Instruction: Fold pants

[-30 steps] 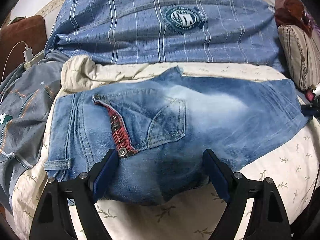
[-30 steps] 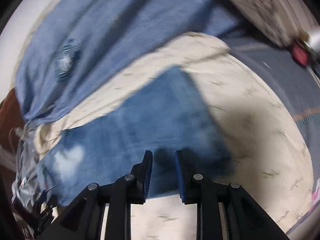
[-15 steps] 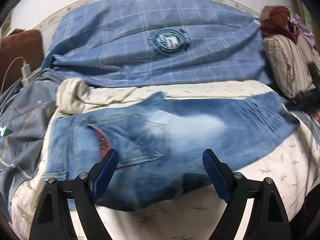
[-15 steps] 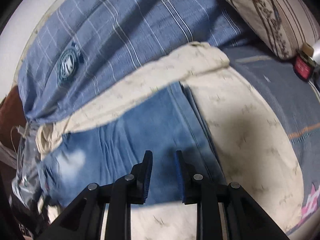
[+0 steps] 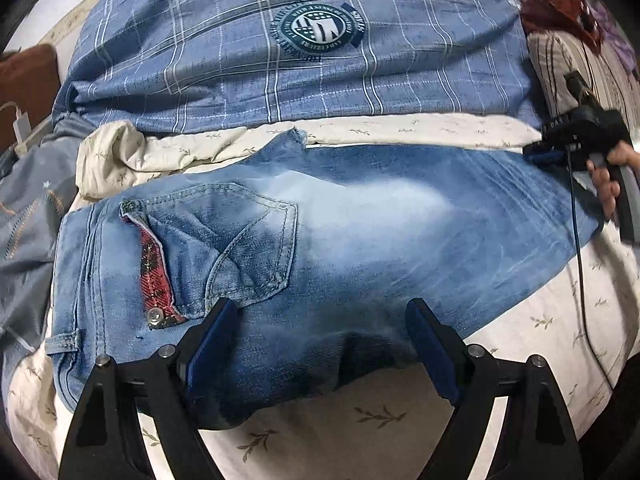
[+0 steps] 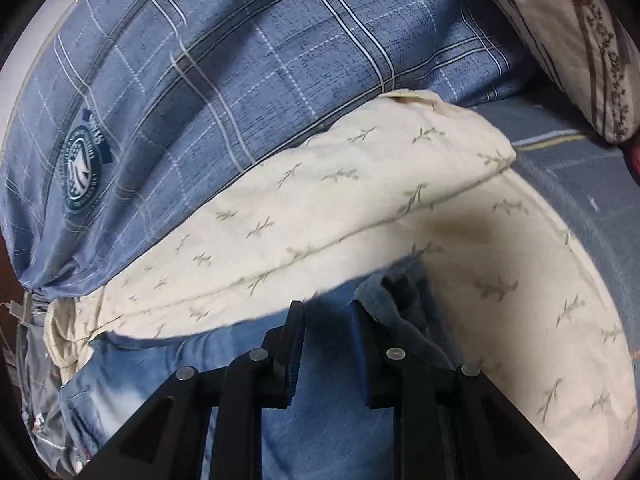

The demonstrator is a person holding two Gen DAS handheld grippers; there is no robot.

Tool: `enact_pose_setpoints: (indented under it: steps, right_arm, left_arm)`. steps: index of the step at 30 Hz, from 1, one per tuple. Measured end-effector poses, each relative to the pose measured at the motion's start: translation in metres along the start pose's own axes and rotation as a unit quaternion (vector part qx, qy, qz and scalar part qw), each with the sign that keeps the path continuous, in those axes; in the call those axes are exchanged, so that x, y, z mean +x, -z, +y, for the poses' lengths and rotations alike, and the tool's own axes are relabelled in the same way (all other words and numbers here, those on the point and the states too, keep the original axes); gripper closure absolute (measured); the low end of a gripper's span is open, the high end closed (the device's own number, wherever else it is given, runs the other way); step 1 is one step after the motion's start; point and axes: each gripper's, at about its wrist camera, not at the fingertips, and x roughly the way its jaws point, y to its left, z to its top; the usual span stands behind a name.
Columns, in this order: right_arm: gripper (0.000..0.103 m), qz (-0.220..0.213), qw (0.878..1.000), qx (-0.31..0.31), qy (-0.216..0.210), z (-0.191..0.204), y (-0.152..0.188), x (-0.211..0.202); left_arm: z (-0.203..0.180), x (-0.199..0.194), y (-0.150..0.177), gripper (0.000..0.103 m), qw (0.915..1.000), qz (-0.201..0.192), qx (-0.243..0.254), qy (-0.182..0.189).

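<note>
**A:** What has changed in the last second?

**B:** The right gripper [image 6: 326, 308] has slid along the legs to the hem [image 6: 400, 292]. A second ago its view was mostly denim. Now the cream sheet [image 6: 320, 220] fills the middle and the hem sits right at the fingertips, bottom centre.

**A:** And the jeans [image 5: 360, 240]?

**B:** They have barely moved. They lie flat across the sheet, waist at the left of the left view, pocket [image 5: 248, 248] up, legs running to the right edge. There a hand [image 5: 608, 184] holds the right gripper over the leg end.

**A:** Are the tongs grasping anything?

**B:** The left gripper [image 5: 320, 304] is released. Its jaws stand wide over the near edge of the seat at bottom centre, with nothing pinched. The right jaws are narrow, with a slit between them and denim showing behind it. The hem looks a little rucked beside the right finger, but I cannot tell whether any cloth is caught.

**A:** What does that mean for the fold?

**B:** I'd say the lengthwise fold is done and the right hand is now placed to take the hem and carry it toward the waist. It needs a sure pinch through both layers first.
</note>
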Motion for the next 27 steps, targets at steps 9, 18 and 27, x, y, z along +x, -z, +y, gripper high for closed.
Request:
enact_pose_setpoints:
  steps: [9, 18, 27]
  right_arm:
    - [0.078, -0.02, 0.999, -0.027, -0.039, 0.023, 0.026, -0.035]
    - [0.078, 0.024, 0.985, -0.15, -0.087, 0.093, 0.121, -0.056]
    - [0.077, 0.054, 0.983, -0.158, -0.077, 0.114, 0.162, -0.034]
  left_arm:
    - [0.014, -0.016, -0.003, 0.016, 0.9991, -0.029, -0.025, 0.019]
    - [0.063, -0.043, 0.001, 0.016, 0.9899, -0.07, -0.116, -0.041]
    - [0.13, -0.032, 0.022, 0.016, 0.9737, -0.016, -0.21, -0.087]
